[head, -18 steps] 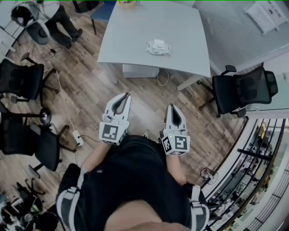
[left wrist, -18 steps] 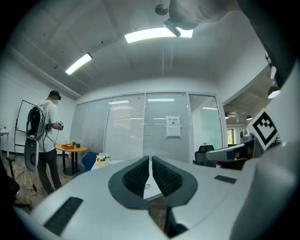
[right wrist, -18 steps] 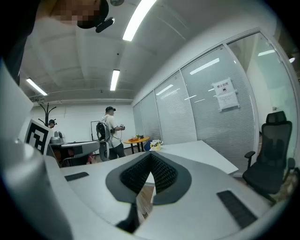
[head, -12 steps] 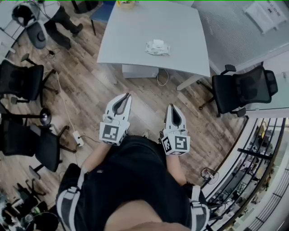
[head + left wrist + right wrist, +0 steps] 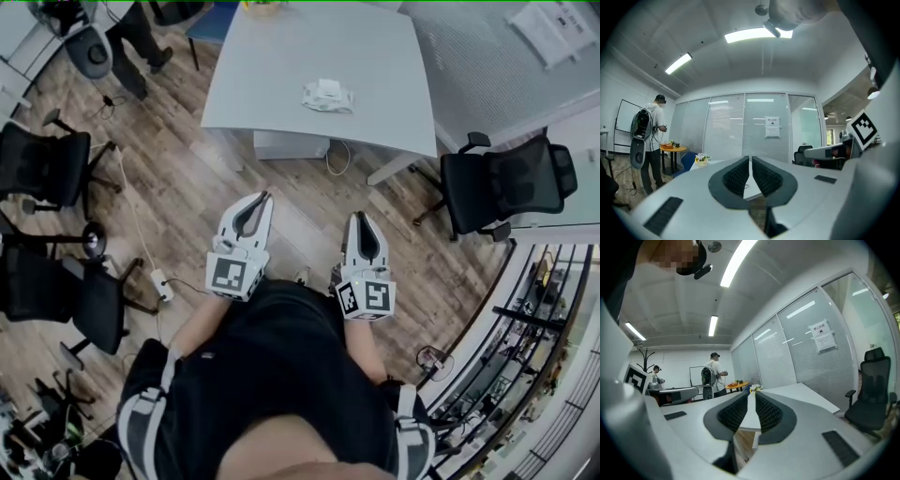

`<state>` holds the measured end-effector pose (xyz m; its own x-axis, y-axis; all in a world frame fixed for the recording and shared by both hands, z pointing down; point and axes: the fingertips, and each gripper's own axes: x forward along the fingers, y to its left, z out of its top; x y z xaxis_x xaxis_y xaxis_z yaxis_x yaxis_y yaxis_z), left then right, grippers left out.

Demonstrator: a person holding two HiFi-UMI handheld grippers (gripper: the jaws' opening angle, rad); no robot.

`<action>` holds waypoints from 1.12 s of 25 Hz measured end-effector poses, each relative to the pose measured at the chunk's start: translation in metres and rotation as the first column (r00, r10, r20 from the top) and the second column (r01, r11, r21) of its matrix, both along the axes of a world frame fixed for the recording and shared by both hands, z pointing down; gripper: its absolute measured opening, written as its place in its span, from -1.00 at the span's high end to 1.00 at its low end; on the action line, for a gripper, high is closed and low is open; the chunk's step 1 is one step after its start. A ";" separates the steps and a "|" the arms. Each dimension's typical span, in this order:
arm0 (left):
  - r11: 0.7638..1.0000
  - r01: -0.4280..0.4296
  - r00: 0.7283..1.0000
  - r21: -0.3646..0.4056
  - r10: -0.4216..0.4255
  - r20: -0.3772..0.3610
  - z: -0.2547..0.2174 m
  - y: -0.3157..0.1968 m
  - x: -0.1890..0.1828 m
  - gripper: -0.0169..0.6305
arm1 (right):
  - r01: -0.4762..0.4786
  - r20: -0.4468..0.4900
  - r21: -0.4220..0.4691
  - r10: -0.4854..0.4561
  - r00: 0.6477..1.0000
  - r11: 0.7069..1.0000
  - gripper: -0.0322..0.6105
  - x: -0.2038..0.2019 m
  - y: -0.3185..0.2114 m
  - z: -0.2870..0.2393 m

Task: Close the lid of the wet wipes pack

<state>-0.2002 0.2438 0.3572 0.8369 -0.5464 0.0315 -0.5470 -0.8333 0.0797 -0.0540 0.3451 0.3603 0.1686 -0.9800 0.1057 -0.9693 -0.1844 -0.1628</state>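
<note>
The wet wipes pack (image 5: 328, 97) lies on the white table (image 5: 281, 56), far ahead of both grippers; a white flap shows on its top, too small to tell how it stands. My left gripper (image 5: 265, 196) and right gripper (image 5: 356, 218) are held side by side at the person's waist, over the wood floor, pointing level toward the table. In the left gripper view the left gripper (image 5: 750, 158) has its jaw tips together with nothing between them. In the right gripper view the right gripper (image 5: 752, 393) is likewise shut and empty. The pack shows in neither gripper view.
Black office chairs stand at the left (image 5: 42, 164) and at the right (image 5: 506, 192). A person with a backpack (image 5: 131, 37) stands at the top left. A power strip and cable (image 5: 161, 286) lie on the floor. A box (image 5: 291, 147) sits under the table.
Both grippers have kept still. The person at the top left has shifted slightly.
</note>
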 end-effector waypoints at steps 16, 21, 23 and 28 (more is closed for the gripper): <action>0.999 -0.016 1.000 -0.030 0.016 0.004 0.012 -0.023 -0.030 0.82 | -0.009 0.021 -0.057 0.010 1.000 0.998 0.38 -0.028 -0.027 0.016; 0.998 -0.036 0.999 -0.045 0.036 0.018 0.027 -0.044 -0.044 0.82 | -0.023 0.014 -0.068 0.024 1.000 0.997 0.38 -0.043 -0.049 0.018; 0.997 -0.048 0.999 -0.054 0.049 0.016 0.032 -0.050 -0.046 0.82 | -0.025 0.011 -0.070 0.025 1.000 0.997 0.38 -0.046 -0.058 0.020; 0.995 -0.063 0.998 -0.076 0.065 0.024 0.045 -0.065 -0.041 0.82 | -0.025 0.016 -0.075 0.026 1.000 0.997 0.38 -0.041 -0.081 0.026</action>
<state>-0.2416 0.1787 0.4018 0.8683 -0.4873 0.0931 -0.4958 -0.8588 0.1293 -0.0947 0.2643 0.3858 0.1910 -0.9646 0.1818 -0.9614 -0.2211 -0.1634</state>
